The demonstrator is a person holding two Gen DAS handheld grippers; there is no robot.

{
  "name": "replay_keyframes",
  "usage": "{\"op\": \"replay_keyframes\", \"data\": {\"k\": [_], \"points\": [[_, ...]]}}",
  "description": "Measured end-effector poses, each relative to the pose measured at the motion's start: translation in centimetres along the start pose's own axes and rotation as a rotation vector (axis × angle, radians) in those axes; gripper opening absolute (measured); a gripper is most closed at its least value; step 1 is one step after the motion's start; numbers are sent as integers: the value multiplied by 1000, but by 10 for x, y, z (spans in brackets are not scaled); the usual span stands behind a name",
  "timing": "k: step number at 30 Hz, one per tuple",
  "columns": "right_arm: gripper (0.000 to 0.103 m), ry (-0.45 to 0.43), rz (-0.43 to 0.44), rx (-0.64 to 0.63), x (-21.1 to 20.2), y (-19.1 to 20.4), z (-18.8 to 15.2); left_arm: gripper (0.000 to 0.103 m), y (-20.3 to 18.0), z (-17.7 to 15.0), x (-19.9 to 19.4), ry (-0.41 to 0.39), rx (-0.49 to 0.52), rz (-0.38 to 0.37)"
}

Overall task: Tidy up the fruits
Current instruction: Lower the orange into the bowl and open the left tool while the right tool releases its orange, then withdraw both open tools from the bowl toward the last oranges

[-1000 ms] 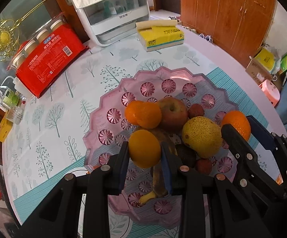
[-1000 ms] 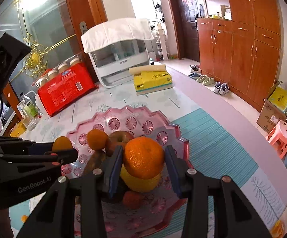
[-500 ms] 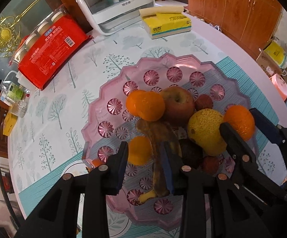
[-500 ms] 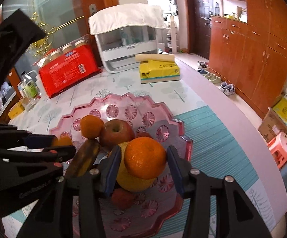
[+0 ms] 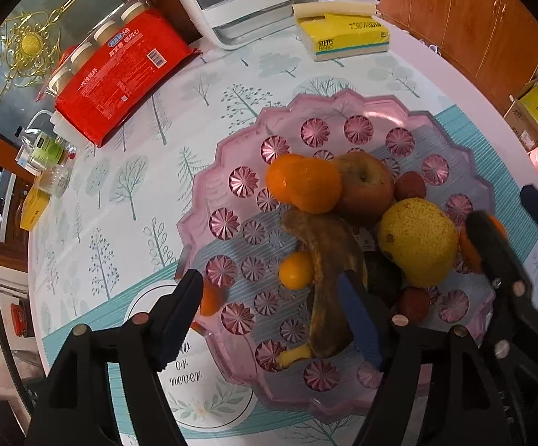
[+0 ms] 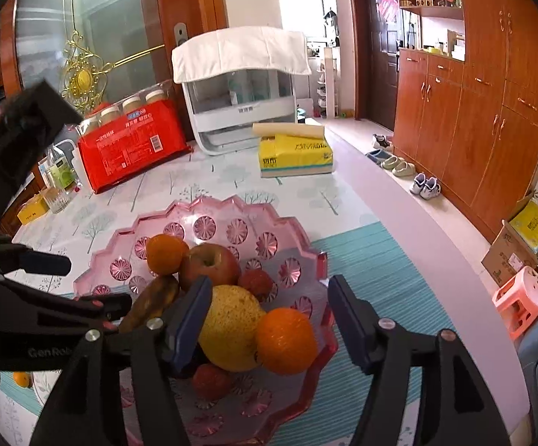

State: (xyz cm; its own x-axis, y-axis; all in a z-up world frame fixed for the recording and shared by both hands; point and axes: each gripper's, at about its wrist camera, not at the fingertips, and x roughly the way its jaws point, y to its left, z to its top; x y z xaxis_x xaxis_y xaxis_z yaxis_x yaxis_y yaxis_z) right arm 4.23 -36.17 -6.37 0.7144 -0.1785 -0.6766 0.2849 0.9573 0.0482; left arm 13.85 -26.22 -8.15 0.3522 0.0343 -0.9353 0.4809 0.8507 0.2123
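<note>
Fruit sits heaped in the pink scalloped tray (image 5: 228,189) on the tree-patterned tablecloth (image 5: 127,186), and both of your grippers are above it with their jaws opening.

Your left gripper (image 5: 269,297) points steeply down at the near part of the tray. Its pads stand well apart and press on nothing. Between them, on the tray floor, lies a small orange (image 5: 295,270), free of both pads and touching the browned banana (image 5: 328,260) that runs down the middle of the tray.

Your right gripper (image 6: 265,316) is released too. A larger orange (image 6: 287,341) rests between its pads at the tray's near right rim, leaning against the yellow pear (image 6: 230,330); neither pad presses on it, though the left pad stands close against the pear.

Behind these sit a red apple (image 6: 209,264) and another orange (image 6: 165,253) touching it, with small dark-red fruits (image 6: 255,284) tucked around the pear.

At the far side of the table stand a red package (image 6: 135,148), a yellow tissue pack (image 6: 295,156) and a white appliance (image 6: 239,111) draped with a cloth.
</note>
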Motion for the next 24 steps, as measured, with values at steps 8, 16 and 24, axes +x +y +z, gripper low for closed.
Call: {"op": "replay_keyframes", "data": {"k": [8,16,24], "points": [[66,-4,19,5,-5,-4,-2,75,-6,-6,-3,2,12,17],[66,-4,15,-7,-13,2,-9,75,3,-18,-13,-22,1,13],[66,-19,-5,-19,-26,18,-11,75,28,-33,-26,-67,-34,5]]}}
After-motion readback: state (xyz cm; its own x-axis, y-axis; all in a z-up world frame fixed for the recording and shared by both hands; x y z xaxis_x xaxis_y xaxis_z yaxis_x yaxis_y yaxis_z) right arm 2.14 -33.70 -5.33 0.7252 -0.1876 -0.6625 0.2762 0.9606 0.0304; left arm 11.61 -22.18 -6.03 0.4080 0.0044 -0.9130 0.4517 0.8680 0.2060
